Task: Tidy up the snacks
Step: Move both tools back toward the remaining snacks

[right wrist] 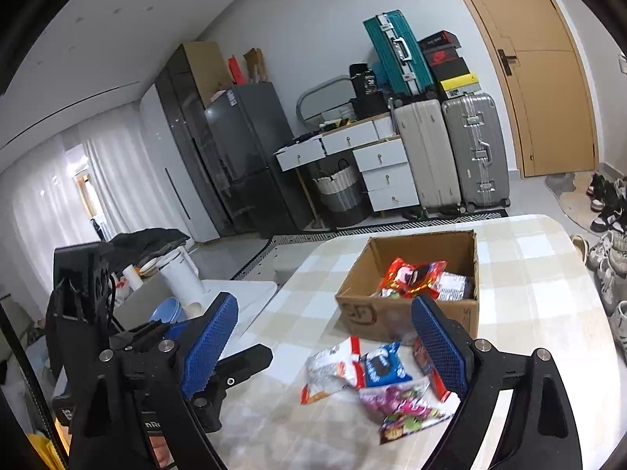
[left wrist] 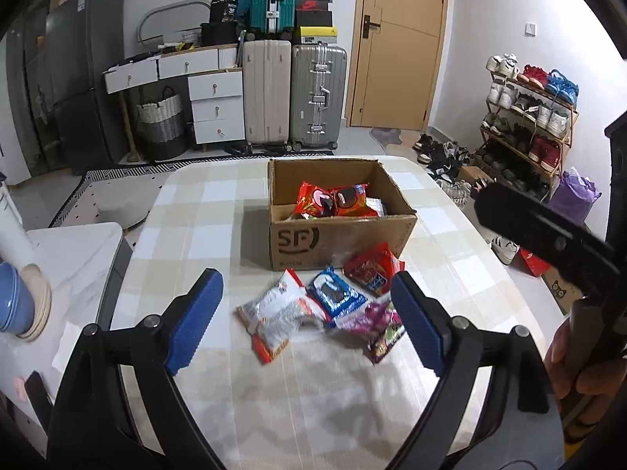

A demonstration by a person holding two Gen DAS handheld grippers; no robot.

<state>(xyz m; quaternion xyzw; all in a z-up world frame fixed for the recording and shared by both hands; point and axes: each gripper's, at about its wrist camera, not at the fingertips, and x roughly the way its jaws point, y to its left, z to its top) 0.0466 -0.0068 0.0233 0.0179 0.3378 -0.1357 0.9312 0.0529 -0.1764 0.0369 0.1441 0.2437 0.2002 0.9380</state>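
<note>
An open cardboard box (left wrist: 341,235) (right wrist: 392,313) stands on the checked tablecloth and holds red cookie packets (left wrist: 333,199) (right wrist: 411,276). In front of it lie loose snacks: a white and red packet (left wrist: 274,313) (right wrist: 329,372), a blue cookie packet (left wrist: 337,293) (right wrist: 384,366), a red packet (left wrist: 372,270) (right wrist: 427,364) and a purple candy packet (left wrist: 376,325) (right wrist: 403,403). My left gripper (left wrist: 305,278) hangs open above this pile with nothing between its blue pads. My right gripper (right wrist: 325,301) is also open and empty, over the same pile.
A white side table (left wrist: 78,258) at the left carries blue bowls (left wrist: 15,305) and a white cylinder. A hand (left wrist: 580,364) grips the other tool at the right. Suitcases (left wrist: 294,94), drawers and a shoe rack (left wrist: 529,117) stand beyond the table's far edge.
</note>
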